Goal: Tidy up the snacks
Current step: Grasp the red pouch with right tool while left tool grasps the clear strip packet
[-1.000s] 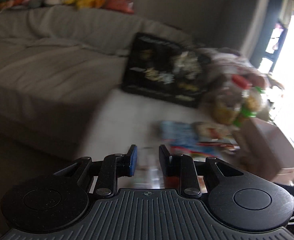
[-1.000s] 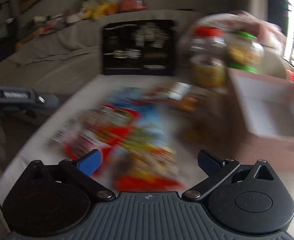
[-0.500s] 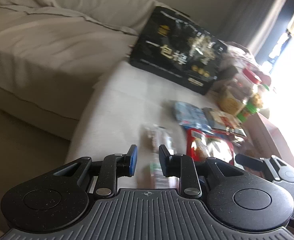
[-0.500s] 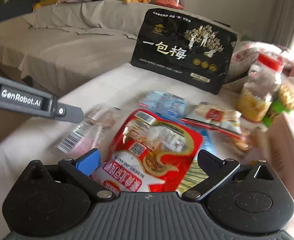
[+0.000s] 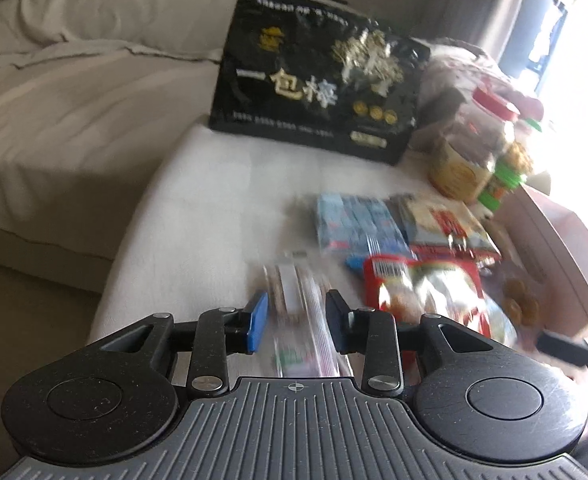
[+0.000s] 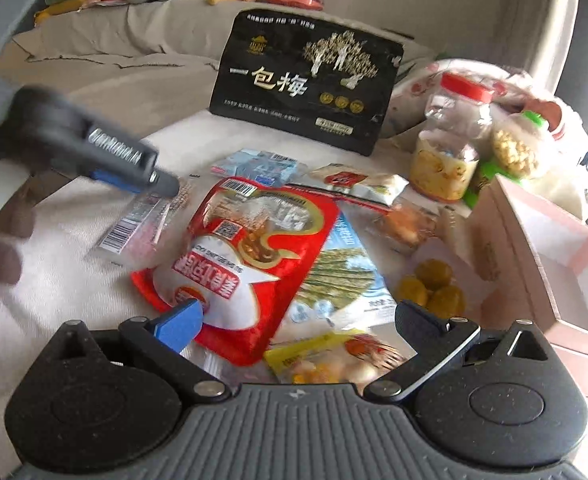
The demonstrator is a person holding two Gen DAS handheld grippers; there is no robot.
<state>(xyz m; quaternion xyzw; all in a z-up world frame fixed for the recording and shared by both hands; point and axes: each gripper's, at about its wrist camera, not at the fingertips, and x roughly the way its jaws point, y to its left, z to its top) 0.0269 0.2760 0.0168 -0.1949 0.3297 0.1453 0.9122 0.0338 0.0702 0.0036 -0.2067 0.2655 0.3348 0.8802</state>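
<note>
Snack packets lie scattered on a white-covered table (image 5: 213,184). My left gripper (image 5: 297,320) hovers over a clear packet with a barcode (image 5: 298,300); its jaws are opening, a narrow gap straddles the packet, and the pads do not press on it. The right wrist view shows the left gripper (image 6: 161,186) tipped down onto that clear packet (image 6: 141,220). My right gripper (image 6: 300,320) stands wide open just above a red packet (image 6: 245,248), with nothing gripped. A blue packet (image 6: 257,166) lies behind the red one.
A large black bag (image 6: 306,84) stands at the back. Two jars (image 6: 450,148) stand at the right, beside an open pink box (image 6: 534,248). A seaweed packet (image 6: 334,276), a yellow packet (image 6: 326,360) and round yellow sweets (image 6: 434,288) lie near. A grey sofa (image 5: 73,100) is left.
Both grippers have come forward and down toward the snacks. The left jaws, shut before, have parted a little over the clear packet. The right jaws stay wide open.
</note>
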